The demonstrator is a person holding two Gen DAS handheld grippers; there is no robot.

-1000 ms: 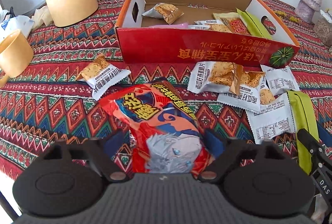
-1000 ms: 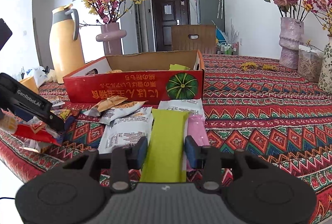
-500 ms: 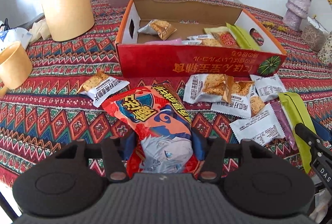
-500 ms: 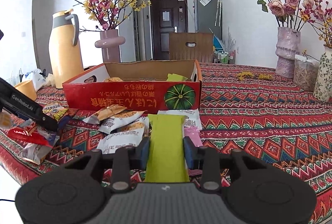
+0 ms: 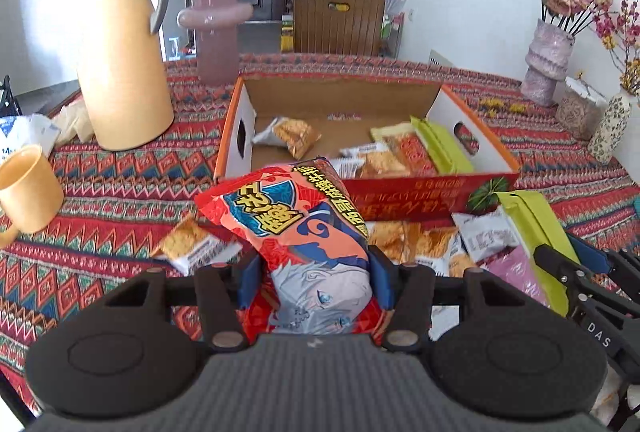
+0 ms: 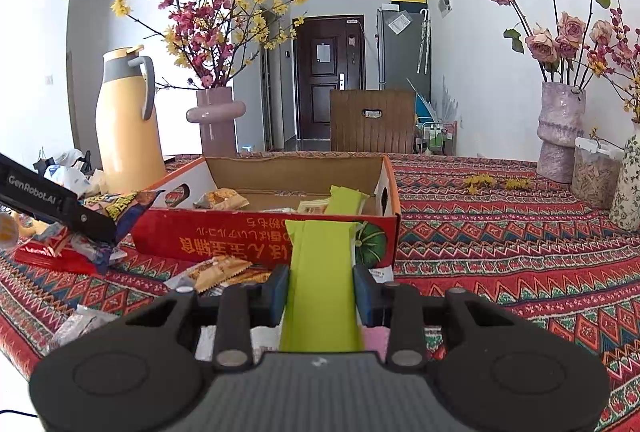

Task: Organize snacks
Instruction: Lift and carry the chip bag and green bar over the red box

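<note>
Left gripper: squeezes the red snack bag, low middle, off the cloth.
Right gripper: pinches the green bar, bottom middle.
Red box: just behind, snacks inside.

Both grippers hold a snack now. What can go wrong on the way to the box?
The left gripper pinches only the lower end of the red bag, so the free top may flop and catch the box wall. The right gripper holds its green packet close beside the left, so they might collide.
</note>
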